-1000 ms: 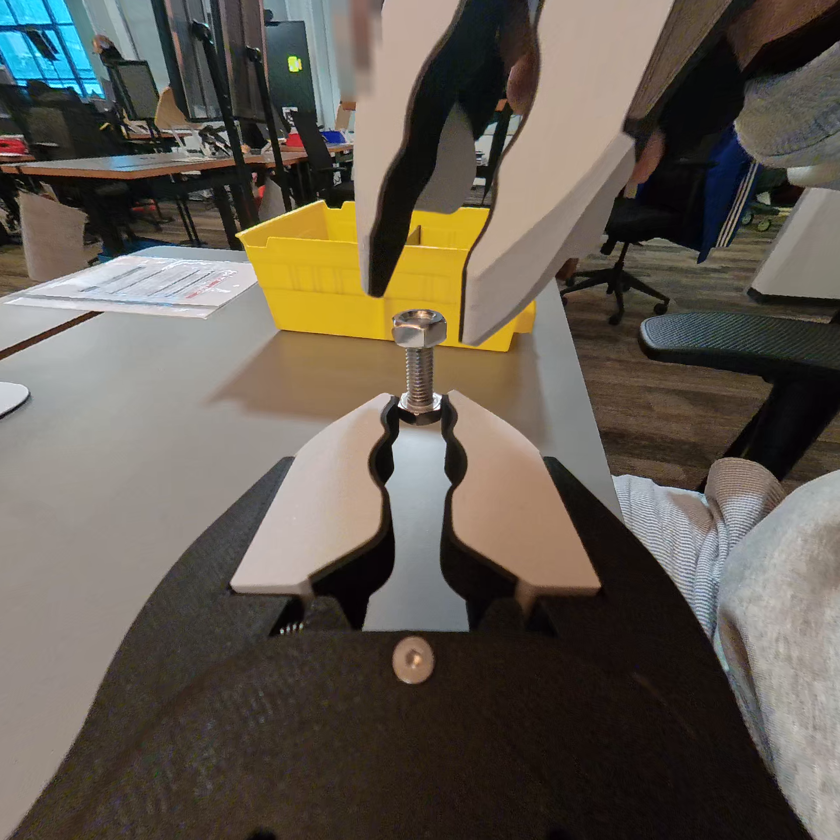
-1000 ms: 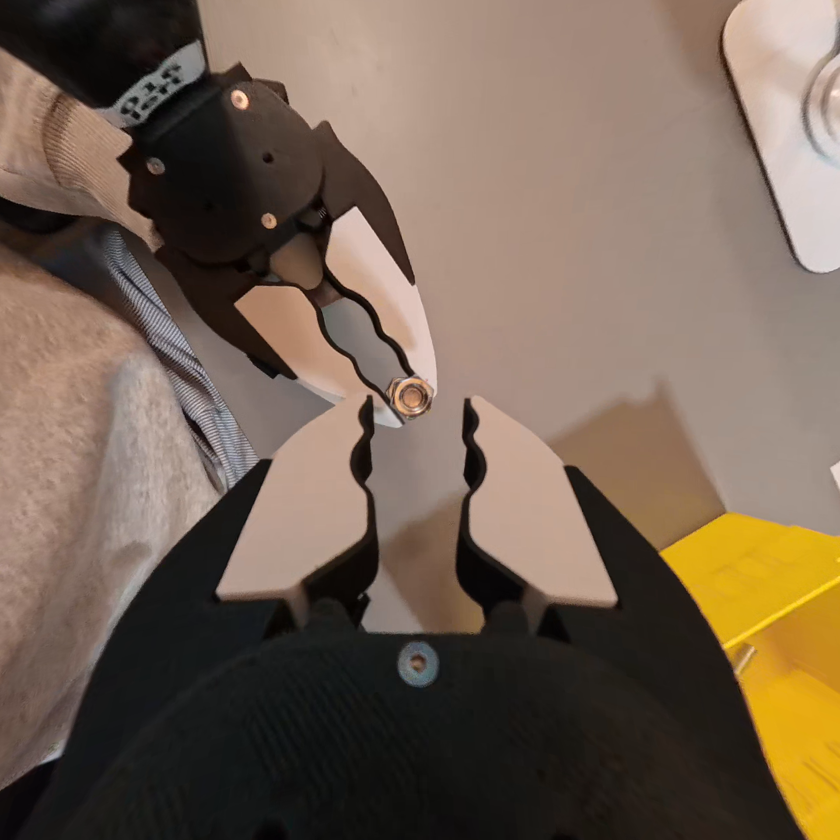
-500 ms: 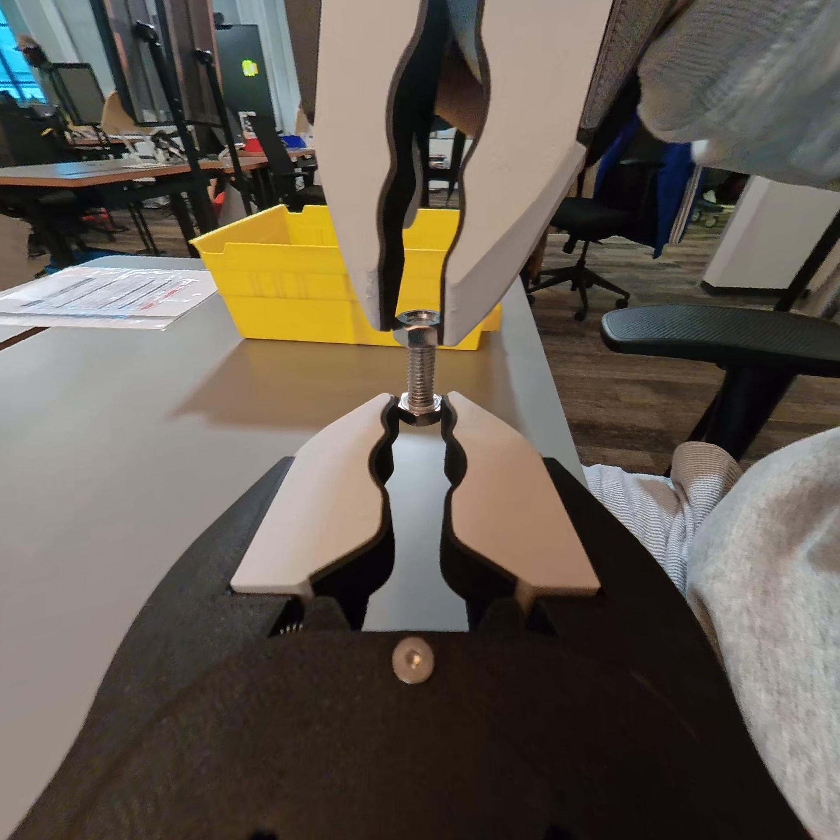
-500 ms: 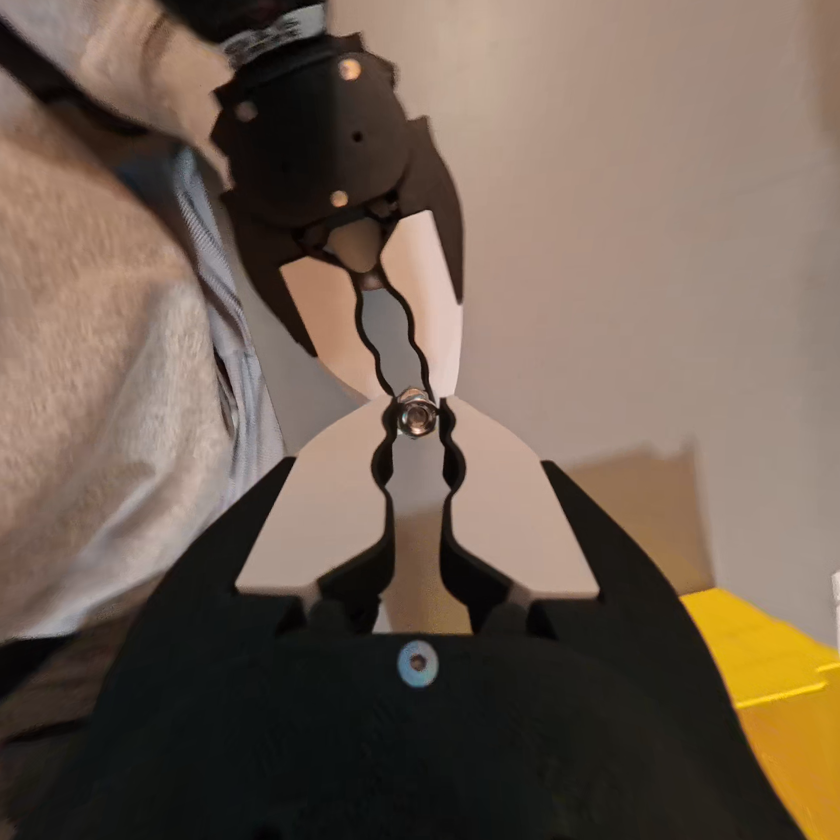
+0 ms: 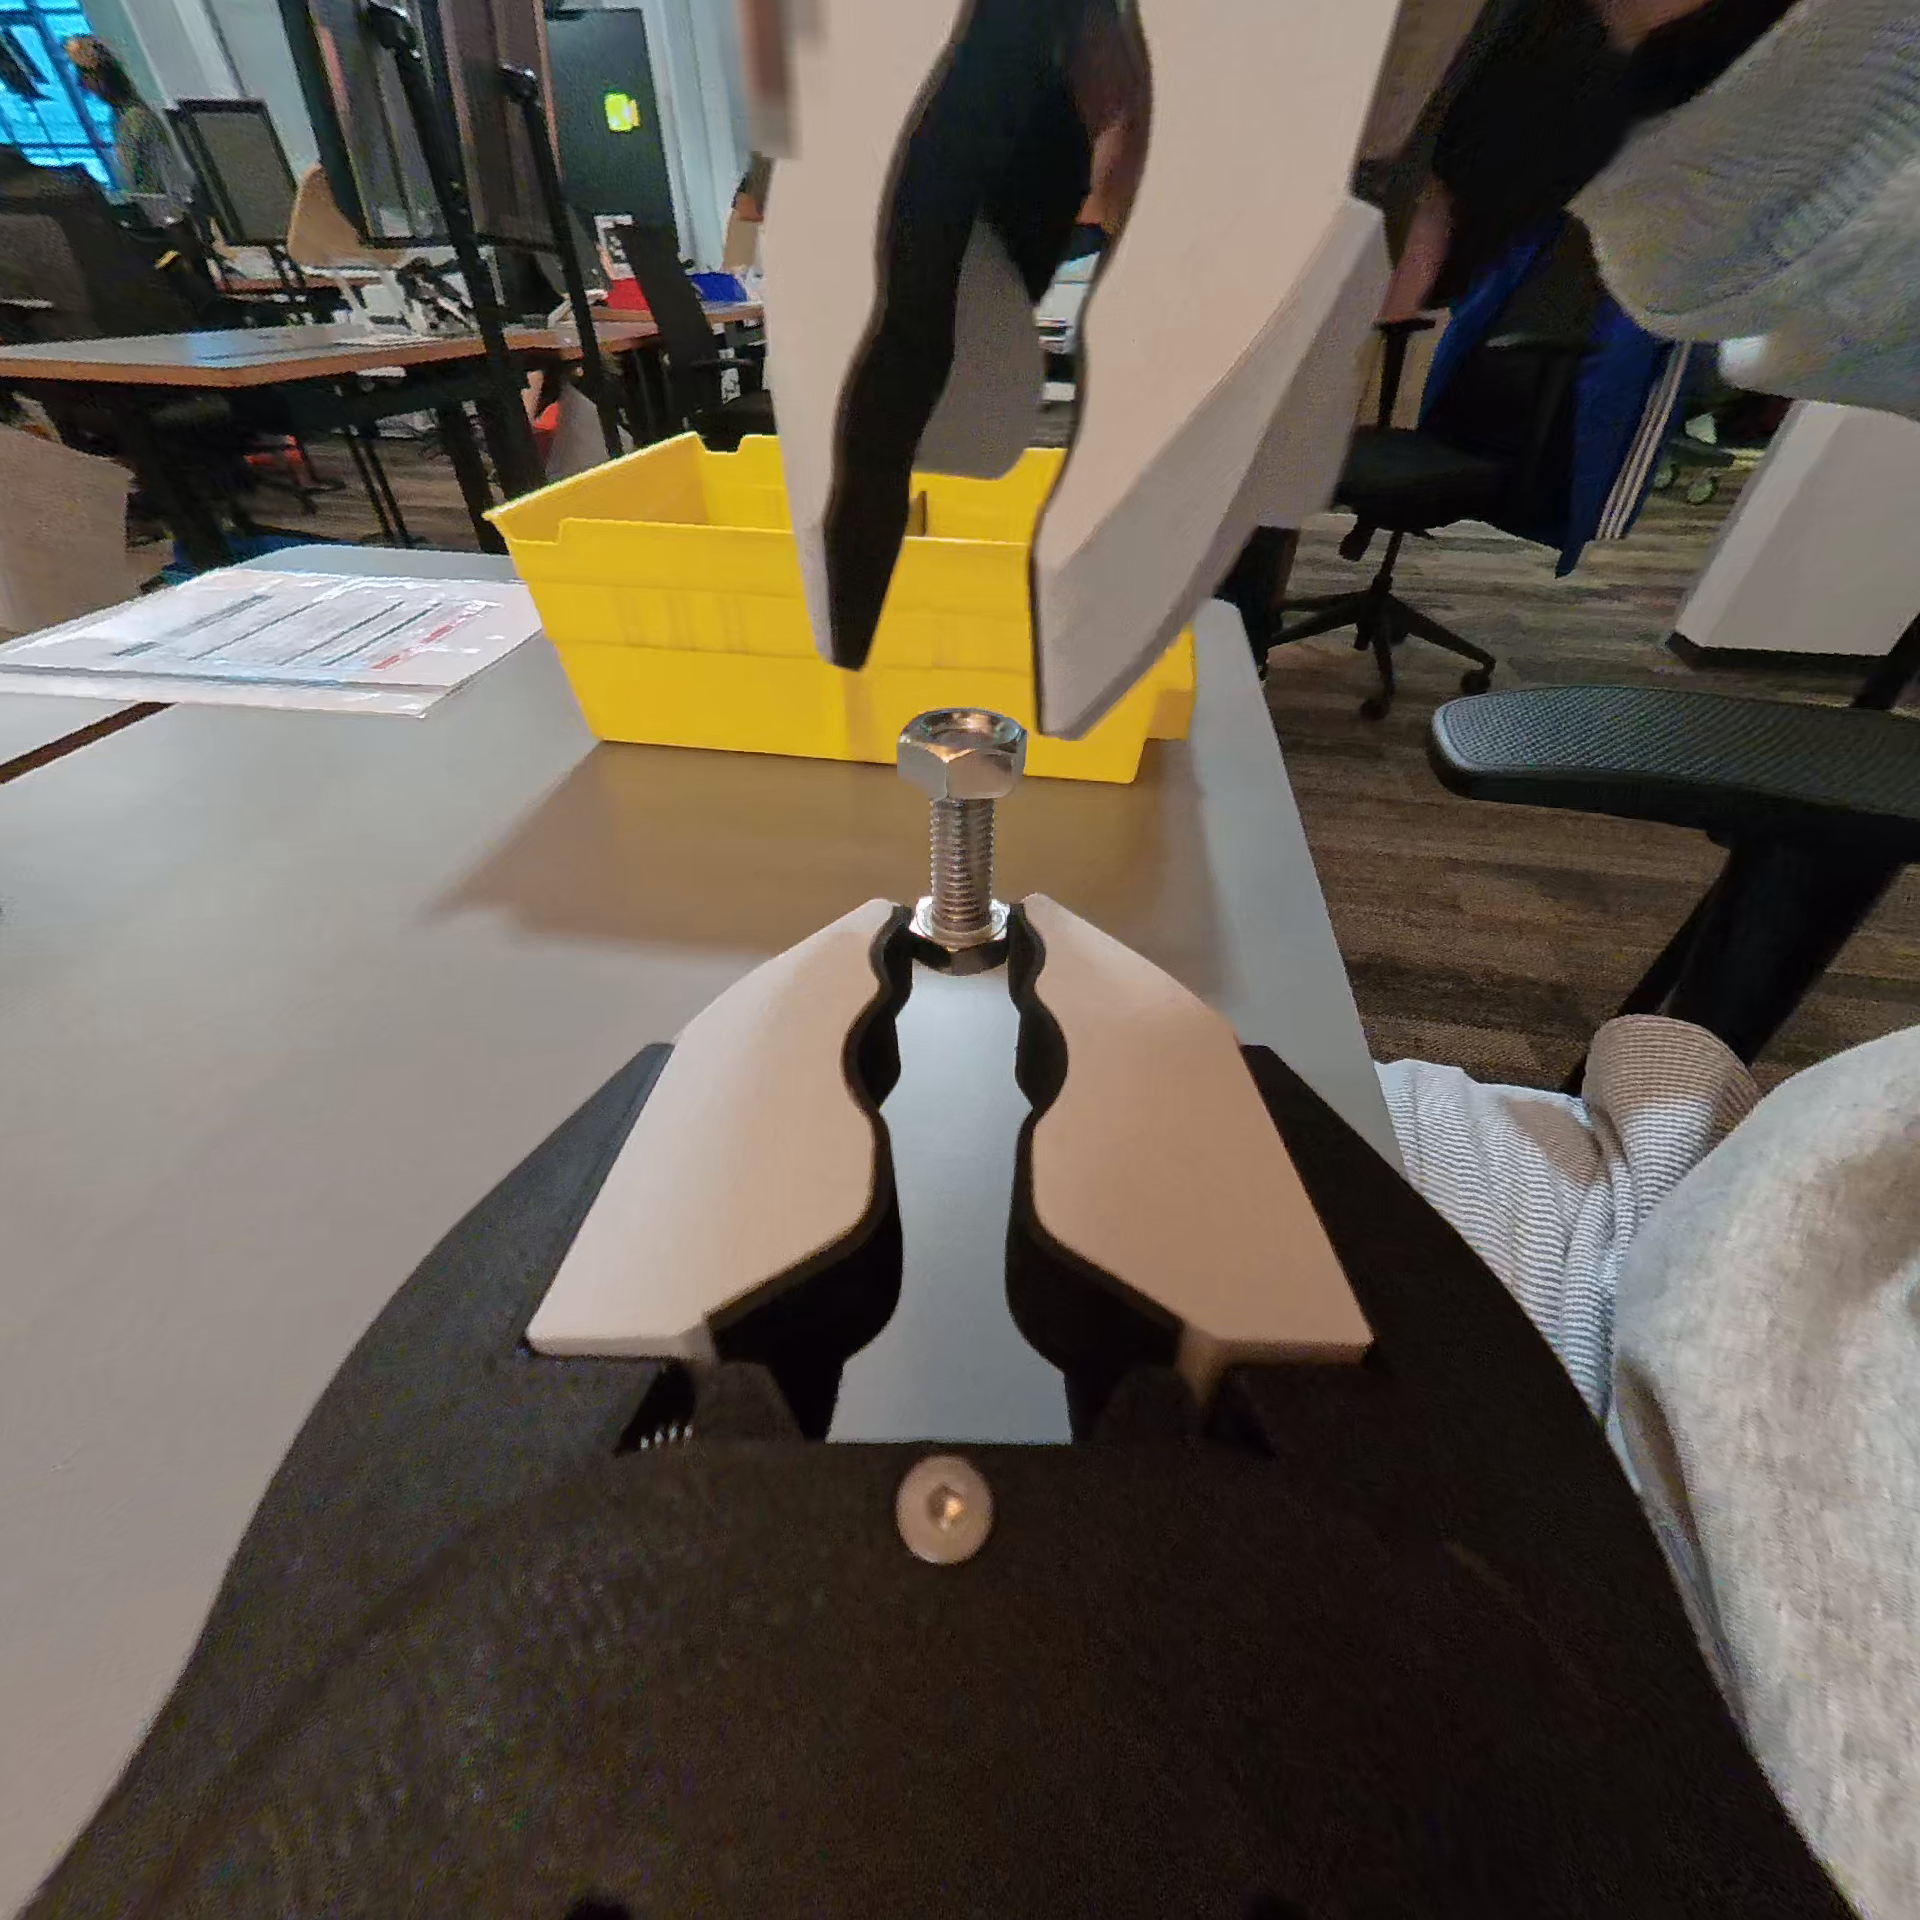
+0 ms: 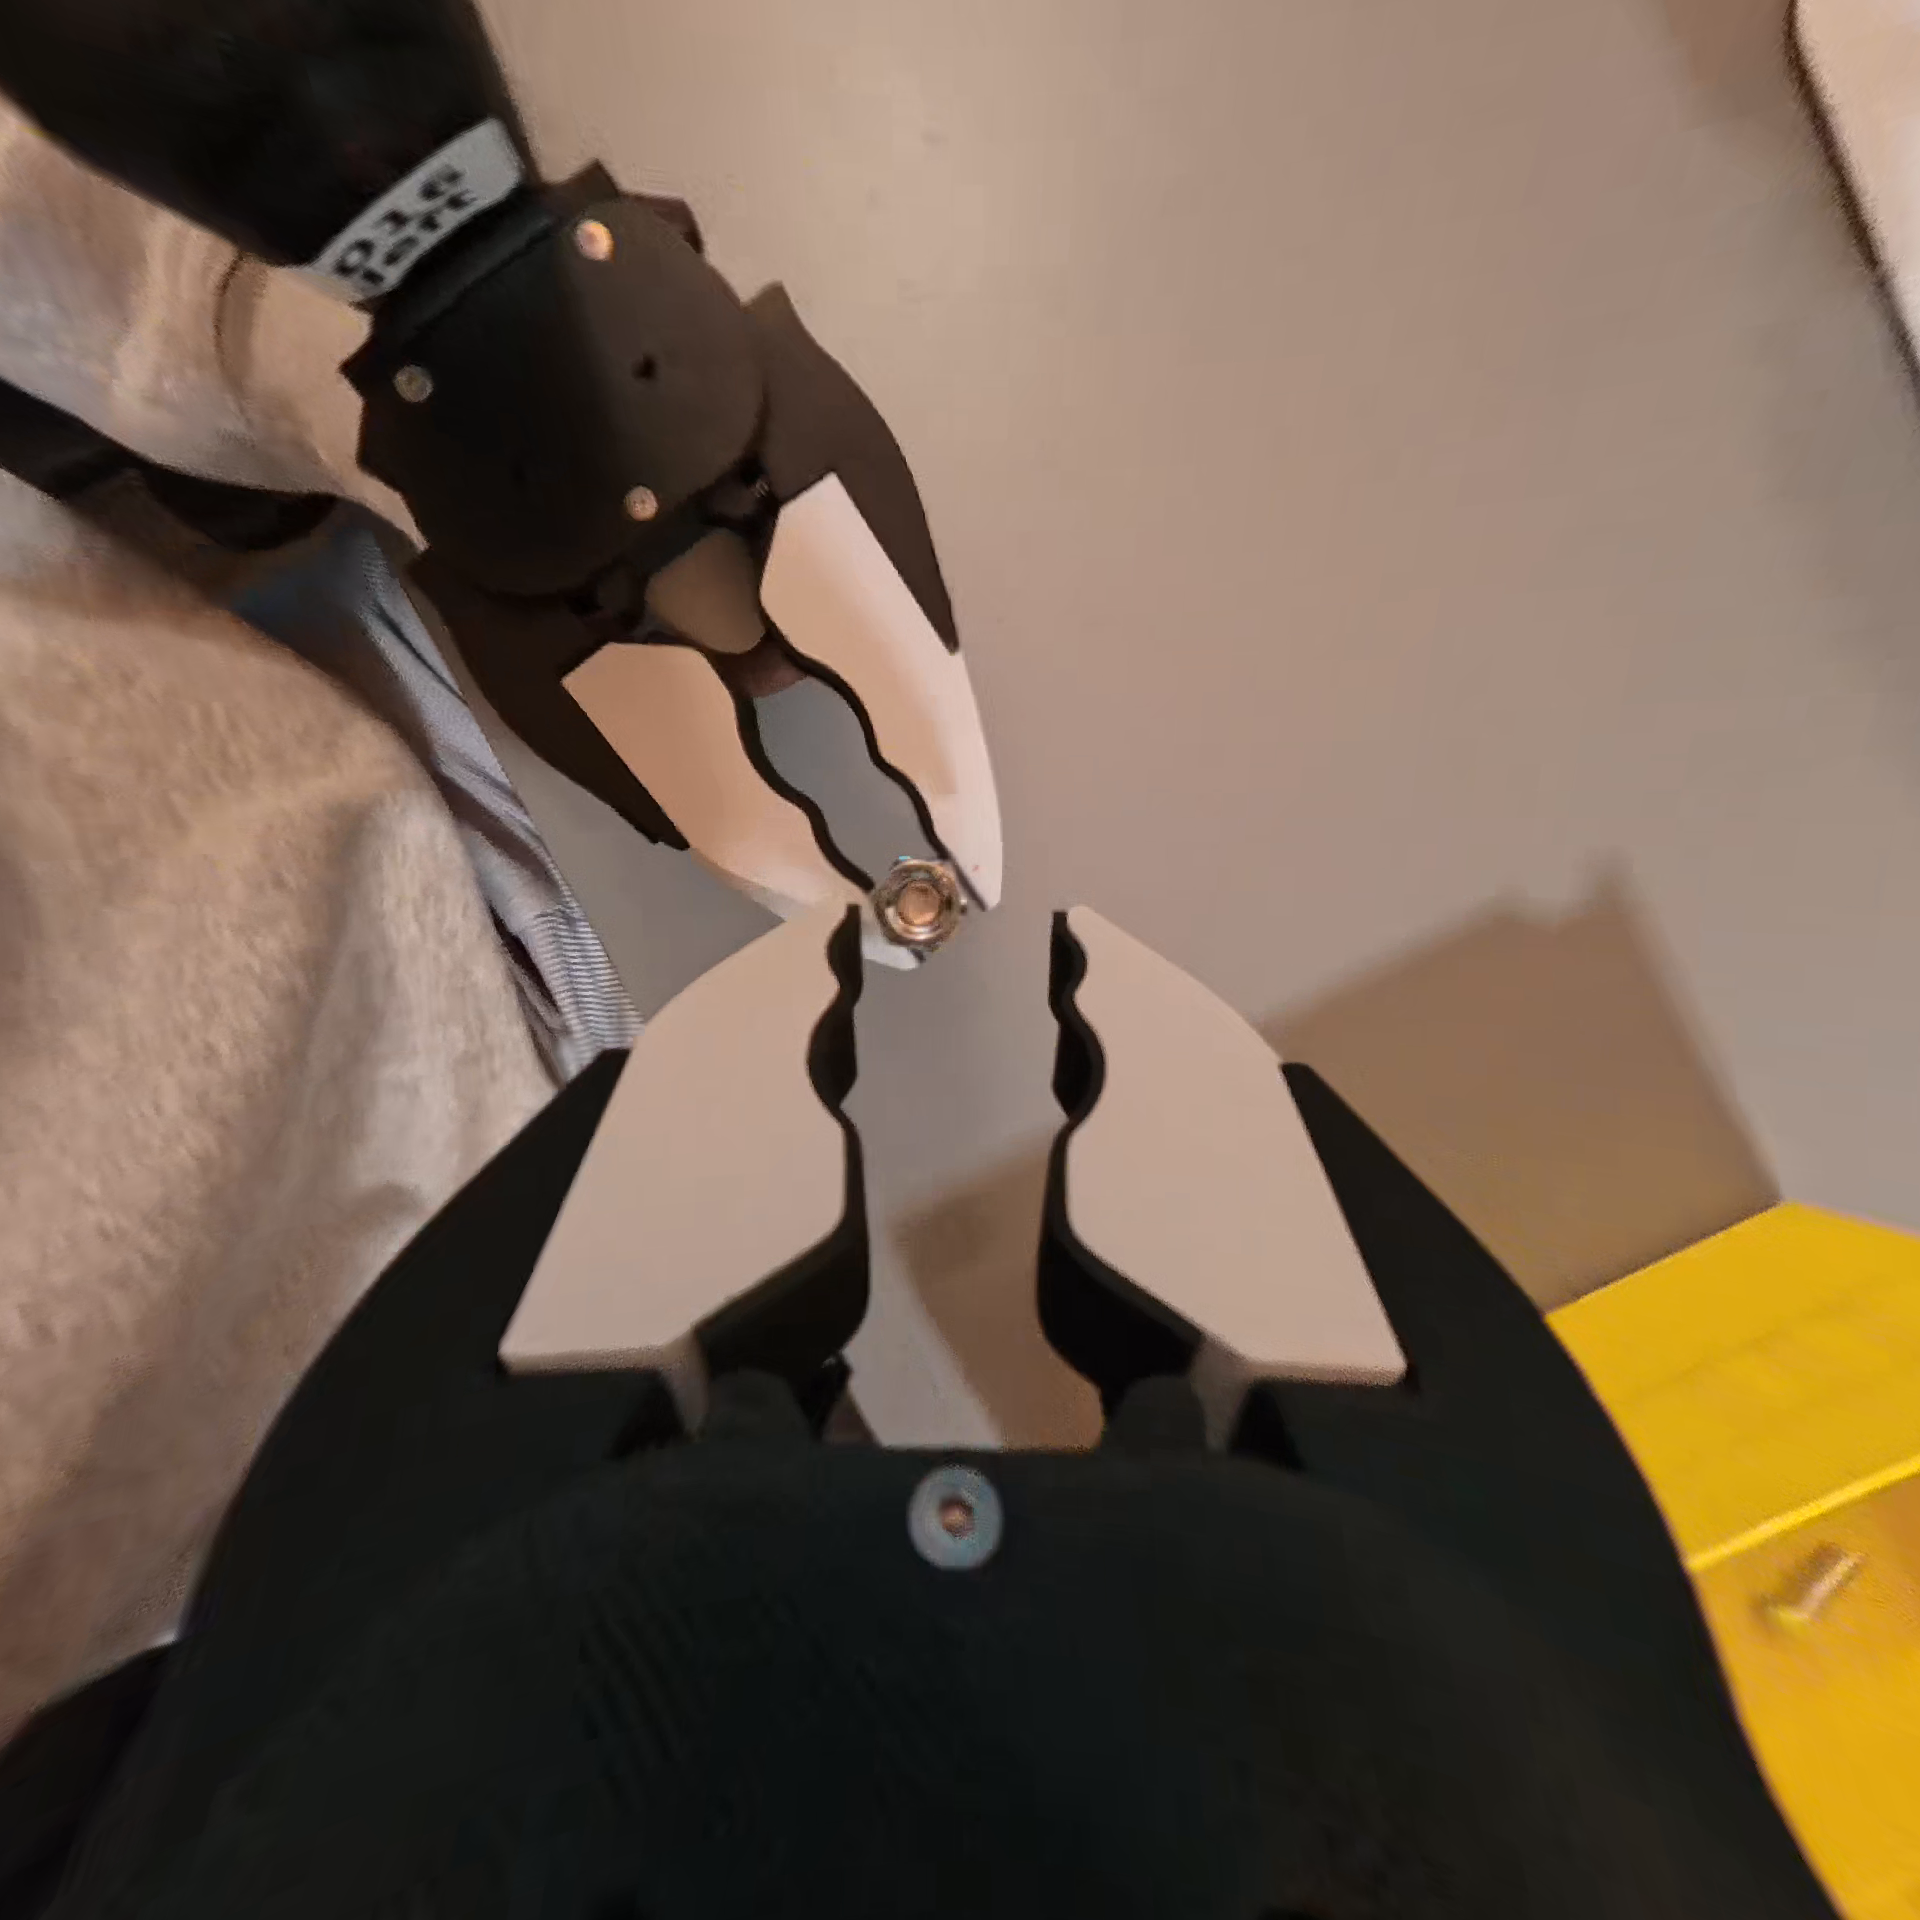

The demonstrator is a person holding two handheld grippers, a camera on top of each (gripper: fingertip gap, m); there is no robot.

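Note:
My left gripper [image 5: 958, 920] is shut on the lower end of a steel bolt [image 5: 958, 862] and holds it upright above the grey table [image 5: 260, 987]. A hex nut [image 5: 961, 753] sits on the bolt's top end. My right gripper [image 5: 956, 686] hangs just above the nut, pointing down, open and empty. In the right wrist view the right gripper [image 6: 956, 920] has its jaws apart on either side of the nut [image 6: 920, 906], not touching it, with the left gripper [image 6: 940, 914] below.
A yellow bin [image 5: 707, 623] stands at the table's far edge; the right wrist view shows a loose bolt [image 6: 1808, 1595] in it. A paper sheet [image 5: 281, 634] lies at the left. An office chair [image 5: 1683, 748] and a person's grey sleeve [image 5: 1766, 1299] are at the right. Some 4 cm of space lies between my two pairs of fingers.
Half a second ago the right gripper was shut on the nut. It has now opened and lifted slightly off it. The left gripper still holds the bolt.

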